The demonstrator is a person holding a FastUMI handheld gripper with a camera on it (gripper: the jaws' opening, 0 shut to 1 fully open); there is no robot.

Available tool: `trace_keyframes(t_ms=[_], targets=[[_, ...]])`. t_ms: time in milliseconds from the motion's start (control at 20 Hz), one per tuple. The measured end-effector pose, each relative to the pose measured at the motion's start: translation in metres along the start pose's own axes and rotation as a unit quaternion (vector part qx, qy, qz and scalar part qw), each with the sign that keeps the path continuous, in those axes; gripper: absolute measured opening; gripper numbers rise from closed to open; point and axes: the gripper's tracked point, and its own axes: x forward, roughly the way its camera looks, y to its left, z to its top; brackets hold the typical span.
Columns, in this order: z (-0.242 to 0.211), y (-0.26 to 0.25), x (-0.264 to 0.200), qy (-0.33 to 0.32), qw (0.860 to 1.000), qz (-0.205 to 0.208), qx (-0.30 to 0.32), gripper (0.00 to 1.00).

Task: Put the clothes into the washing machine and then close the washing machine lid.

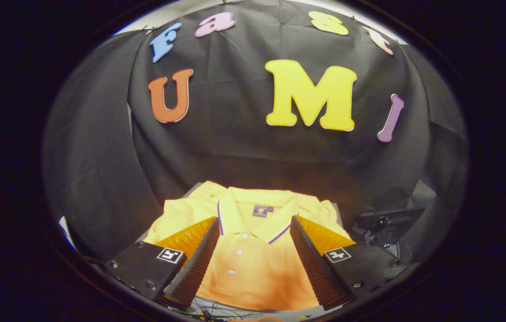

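A folded yellow polo shirt (pixel 253 255) lies flat below me, its collar with a purple-and-white stripe pointing away and a buttoned placket running down the middle. My gripper (pixel 255 221) hovers over it, open, the two fingers spread to either side of the collar and placket. Nothing is held between them. I cannot tell whether the fingertips touch the cloth.
The shirt rests on a grey surface (pixel 338 210) backed by the booth's black cloth wall (pixel 235 152). A dark bracket-like device (pixel 385 226) sits just right of the shirt, beyond the right finger. Loose cables (pixel 210 309) lie at the shirt's near edge.
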Motion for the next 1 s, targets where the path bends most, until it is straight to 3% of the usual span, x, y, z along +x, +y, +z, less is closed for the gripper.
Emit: trace_keyframes(t_ms=[300,650,1000], targets=[[-0.057,0.0,0.037,0.083,0.996,-0.025,-0.005,1.0],[-0.057,0.005,0.041,0.1,0.994,-0.036,0.035,0.99],[-0.058,0.004,0.042,0.095,0.995,-0.031,0.025,0.99]])
